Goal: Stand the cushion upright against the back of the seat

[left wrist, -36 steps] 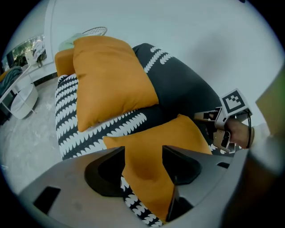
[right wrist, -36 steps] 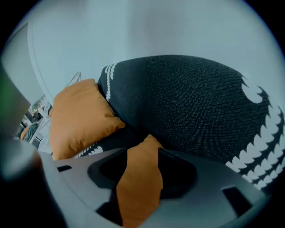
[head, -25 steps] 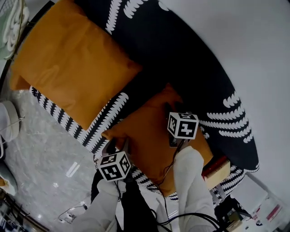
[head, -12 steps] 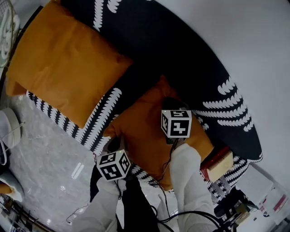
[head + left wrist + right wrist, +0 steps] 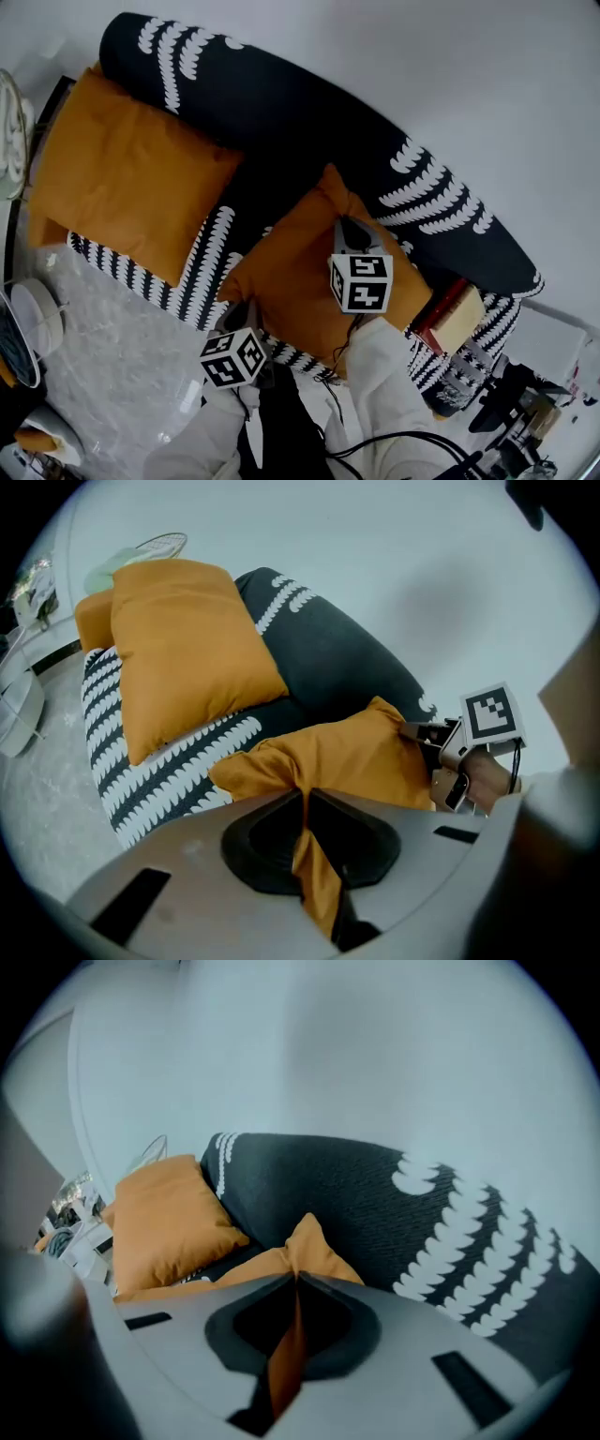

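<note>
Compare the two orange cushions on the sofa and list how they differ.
The left cushion rests untouched, propped against the sofa back; the right cushion is gripped at its edges by the left gripper and right gripper, whose jaws have just been closing on its fabric. The left cushion's cover lies smooth; the right cushion's bunches at the pinched corner. Both are plain orange.

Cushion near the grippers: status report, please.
Left gripper, jaws just closing, shut on cushion corner; right gripper shut on far corner. Cushion half raised, not yet upright. Bigger cushion aside, not blocking.
</note>
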